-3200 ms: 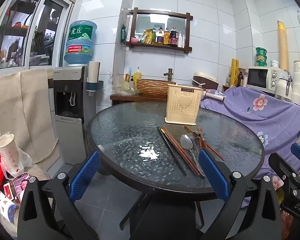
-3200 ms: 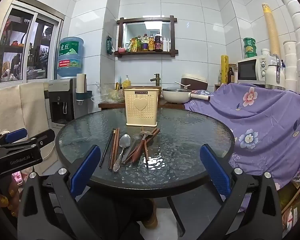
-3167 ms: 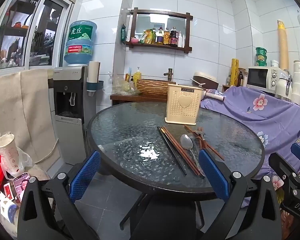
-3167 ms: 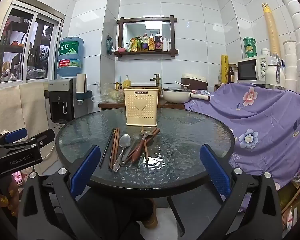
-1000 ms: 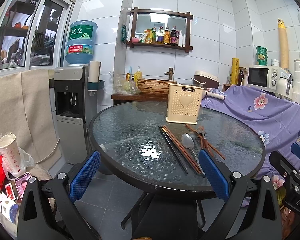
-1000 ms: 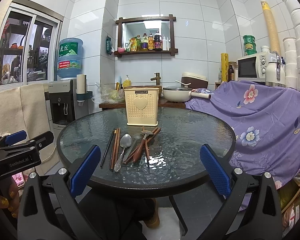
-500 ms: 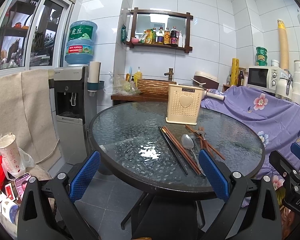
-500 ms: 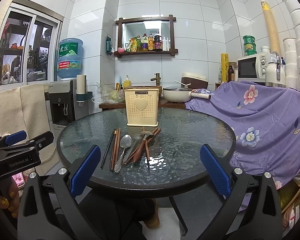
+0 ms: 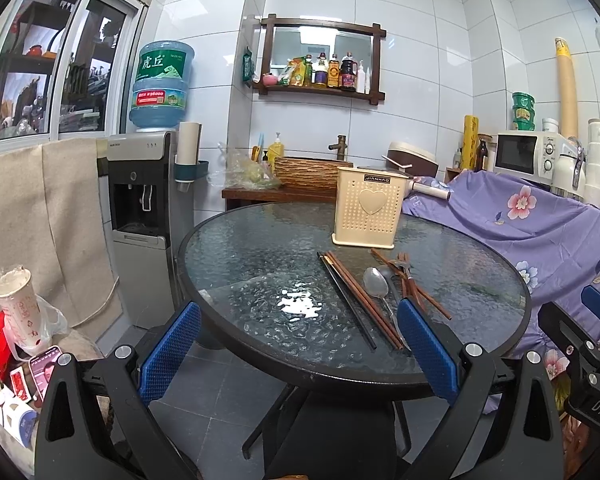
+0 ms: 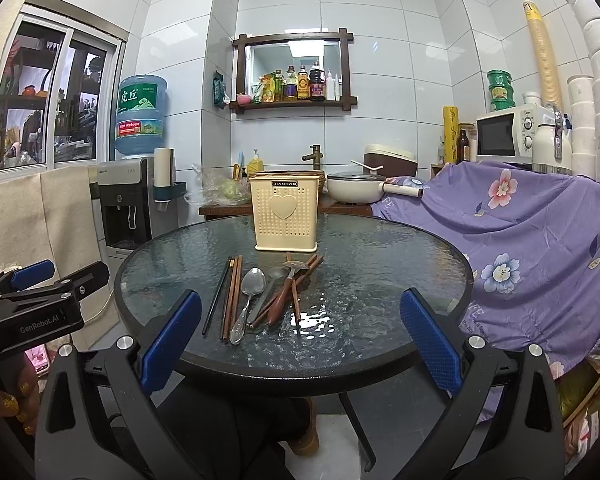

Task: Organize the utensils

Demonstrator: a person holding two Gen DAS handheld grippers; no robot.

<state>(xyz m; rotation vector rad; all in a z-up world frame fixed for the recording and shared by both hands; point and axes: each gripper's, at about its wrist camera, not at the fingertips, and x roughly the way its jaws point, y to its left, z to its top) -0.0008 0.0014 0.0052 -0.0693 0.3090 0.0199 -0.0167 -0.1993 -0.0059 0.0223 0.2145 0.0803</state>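
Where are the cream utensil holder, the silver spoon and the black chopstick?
cream utensil holder (image 10: 285, 216): right wrist view, on its heart-embossed front.
silver spoon (image 10: 253, 281): right wrist view, on its bowl.
black chopstick (image 10: 217, 299): right wrist view, mid-shaft.

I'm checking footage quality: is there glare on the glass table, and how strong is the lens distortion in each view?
Left wrist view: a bright glare patch sits on the glass table left of the chopsticks; wall tiles bow heavily and the corners go black. Right wrist view: a similar glare patch lies just right of the utensil pile; same fisheye bowing, yet the utensil holder stays sharp.
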